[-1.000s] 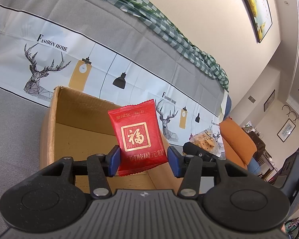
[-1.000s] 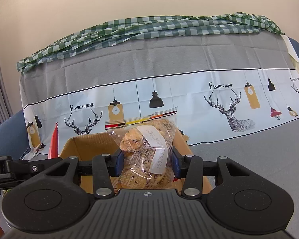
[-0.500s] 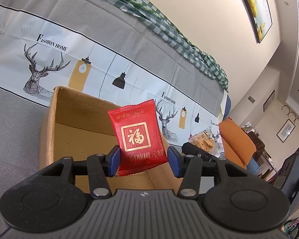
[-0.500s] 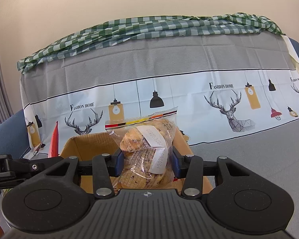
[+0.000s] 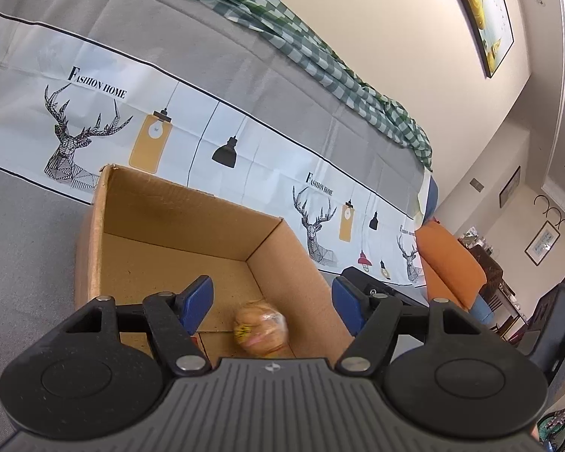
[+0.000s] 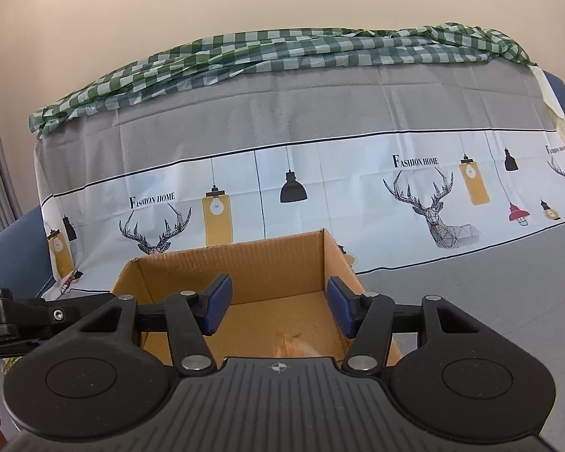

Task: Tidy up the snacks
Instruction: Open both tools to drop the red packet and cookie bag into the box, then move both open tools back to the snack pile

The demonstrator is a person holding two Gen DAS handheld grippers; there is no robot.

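An open cardboard box [image 5: 169, 207] [image 6: 252, 263] stands on the grey cloth just ahead of both grippers. My left gripper [image 5: 271, 305] hangs over it with its jaws opening and nothing between the blue pads. Below it a clear bag of biscuits [image 5: 260, 329], blurred, is down inside the box. A red sliver [image 5: 196, 340] shows by the left finger; the red packet is otherwise hidden. My right gripper [image 6: 278, 309] is also over the box, jaws opening and empty, with the blurred biscuit bag [image 6: 293, 347] just above its body. The left view shows the right gripper's black finger [image 5: 373, 293] at the box's right wall.
Behind the box, grey cloth with a white deer-and-lamp band [image 6: 414, 188] rises up a sofa back, with a green checked cloth [image 6: 282, 52] along its top. An orange cushion [image 5: 448, 260] lies to the right and a blue sofa arm [image 6: 15, 248] to the left.
Both grippers have opened. The red packet has left the left gripper and the biscuit bag has left the right one; both have dropped towards the box. Neither hand has moved.
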